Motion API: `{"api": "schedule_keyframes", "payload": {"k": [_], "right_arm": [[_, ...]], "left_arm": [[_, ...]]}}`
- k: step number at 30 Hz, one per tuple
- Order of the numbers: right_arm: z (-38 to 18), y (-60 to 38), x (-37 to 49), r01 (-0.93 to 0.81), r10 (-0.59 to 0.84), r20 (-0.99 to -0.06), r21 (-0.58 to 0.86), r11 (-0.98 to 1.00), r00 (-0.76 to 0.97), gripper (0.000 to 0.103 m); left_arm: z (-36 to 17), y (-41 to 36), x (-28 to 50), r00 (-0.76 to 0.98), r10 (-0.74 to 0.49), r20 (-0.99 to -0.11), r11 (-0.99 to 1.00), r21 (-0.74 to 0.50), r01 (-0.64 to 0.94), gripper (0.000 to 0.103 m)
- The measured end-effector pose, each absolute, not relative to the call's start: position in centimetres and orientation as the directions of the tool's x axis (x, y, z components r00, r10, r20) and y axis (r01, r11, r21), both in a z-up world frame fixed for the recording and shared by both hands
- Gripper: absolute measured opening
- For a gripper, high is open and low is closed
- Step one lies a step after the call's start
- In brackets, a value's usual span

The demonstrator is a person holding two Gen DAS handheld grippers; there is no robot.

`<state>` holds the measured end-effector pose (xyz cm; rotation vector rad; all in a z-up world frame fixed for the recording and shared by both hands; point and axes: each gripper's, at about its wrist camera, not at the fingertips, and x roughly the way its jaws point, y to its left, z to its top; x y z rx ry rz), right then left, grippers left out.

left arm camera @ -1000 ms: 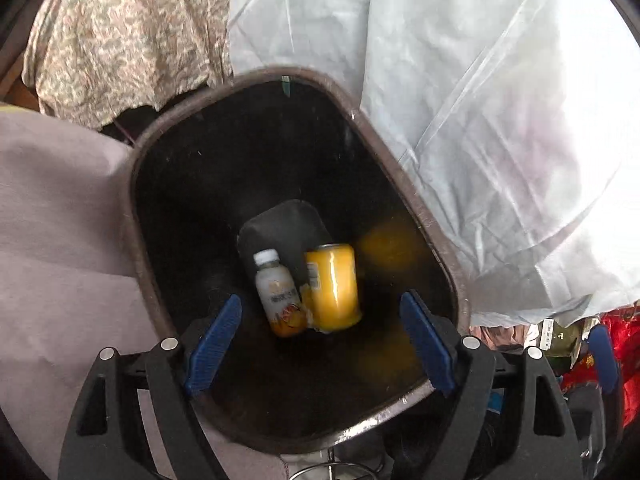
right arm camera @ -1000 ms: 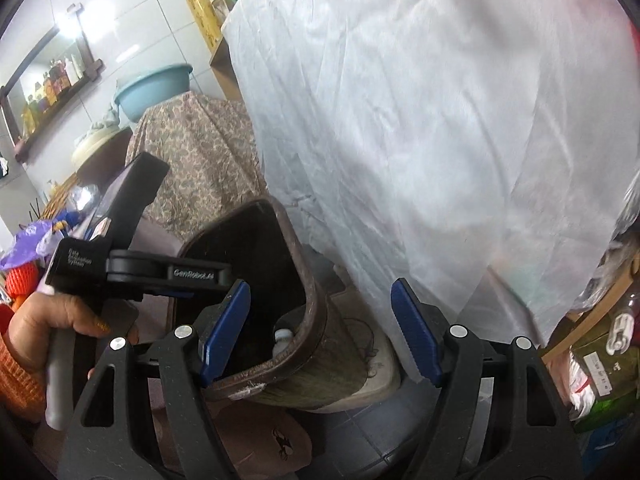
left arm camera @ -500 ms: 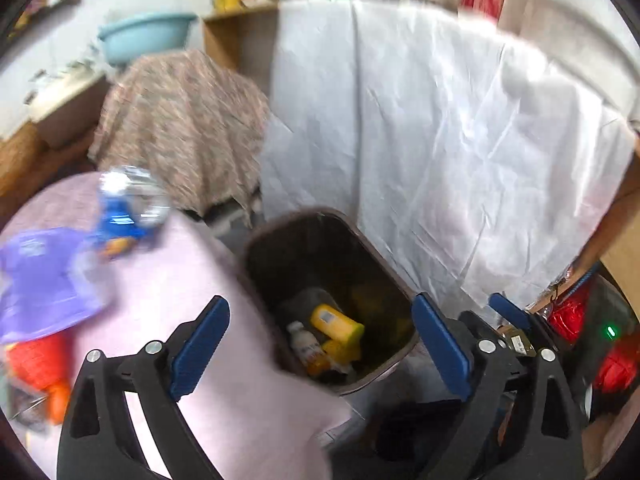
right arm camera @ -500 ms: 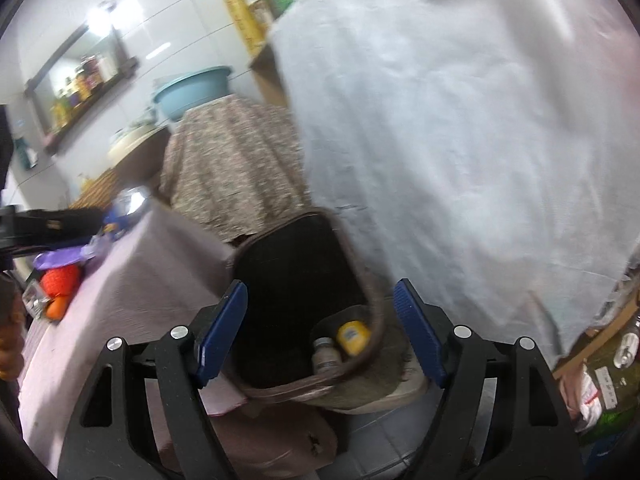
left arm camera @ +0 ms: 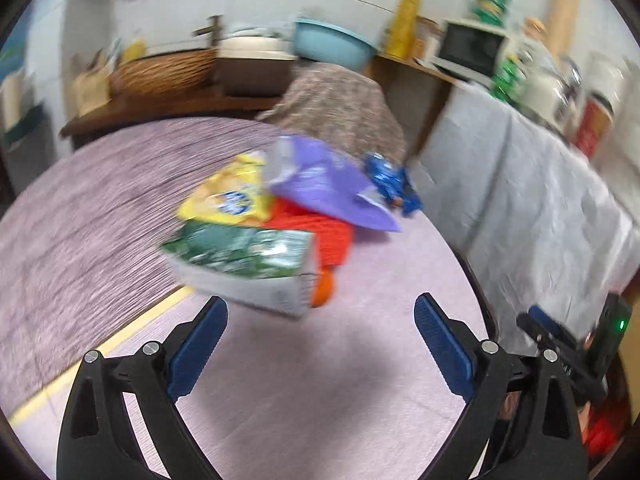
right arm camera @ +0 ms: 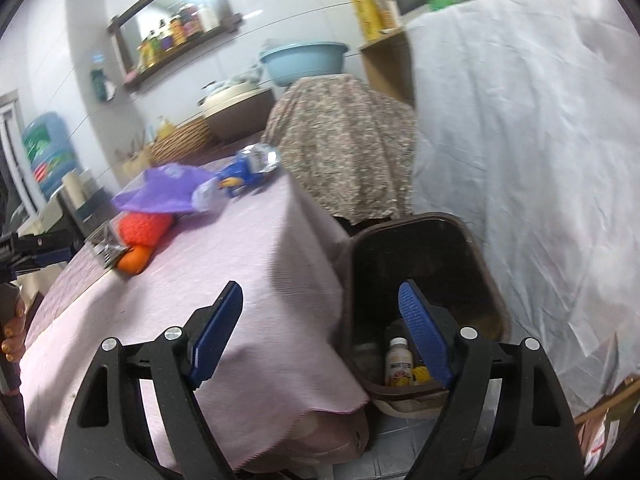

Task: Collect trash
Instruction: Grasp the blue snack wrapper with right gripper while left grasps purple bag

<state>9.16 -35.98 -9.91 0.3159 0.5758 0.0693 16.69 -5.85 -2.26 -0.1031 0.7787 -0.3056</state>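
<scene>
Left gripper (left arm camera: 320, 338): jaws standing wide, gripping nothing, hovering over pink cloth (left arm camera: 360, 380). Right gripper (right arm camera: 320, 332): jaws opening, nothing between them. Trash lying heaped on cloth ahead: carton (left arm camera: 244, 268), yellow bag (left arm camera: 228, 200), purple bag (left arm camera: 324, 184), blue wrapper (left arm camera: 390, 182). Bin (right arm camera: 424, 264) sitting beside table, holding bottle (right arm camera: 398, 362).

Worktop (left arm camera: 360, 380) draped in pink cloth. Blue basin (right arm camera: 304, 60) at 12 o'clock above a floral-covered stand (right arm camera: 344, 140). White sheet (right arm camera: 540, 160) at 3 o'clock. Wall shelf (right arm camera: 180, 48) with bottles at 11 o'clock.
</scene>
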Motion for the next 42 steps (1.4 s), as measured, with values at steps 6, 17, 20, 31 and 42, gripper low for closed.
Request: {"api": "schedule_keyframes", "payload": {"k": [6, 17, 20, 31, 42], "right_arm": [[-8.5, -33.1, 10.9, -0.065, 0.228, -0.521, 0.312, 0.948, 0.822, 0.08], [-5.3, -29.3, 23.0, -0.142, 0.266, -0.6, 0.245, 0.959, 0.755, 0.08], [-4.7, -28.4, 26.2, -0.137, 0.237, -0.627, 0.204, 0.969, 0.742, 0.075], [-6.7, -28.4, 34.2, -0.044, 0.219, -0.722, 0.253, 0.966, 0.656, 0.032], [-5.7, -28.5, 30.8, -0.096, 0.237, -0.662, 0.242, 0.965, 0.711, 0.001]], "left_arm": [[-2.6, -1.7, 17.1, 0.679, -0.297, -0.671, 0.948, -0.295, 0.124, 0.093], [-3.2, 1.6, 17.1, 0.684, -0.28, -0.673, 0.951, -0.29, 0.105, 0.093], [-2.2, 1.7, 17.9, 0.691, -0.281, -0.666, 0.953, -0.276, 0.122, 0.093], [-0.5, -0.4, 21.7, 0.677, -0.298, -0.673, 0.955, -0.222, 0.199, 0.093], [-1.1, -2.6, 26.7, 0.605, -0.322, -0.728, 0.947, -0.236, 0.22, 0.093]]}}
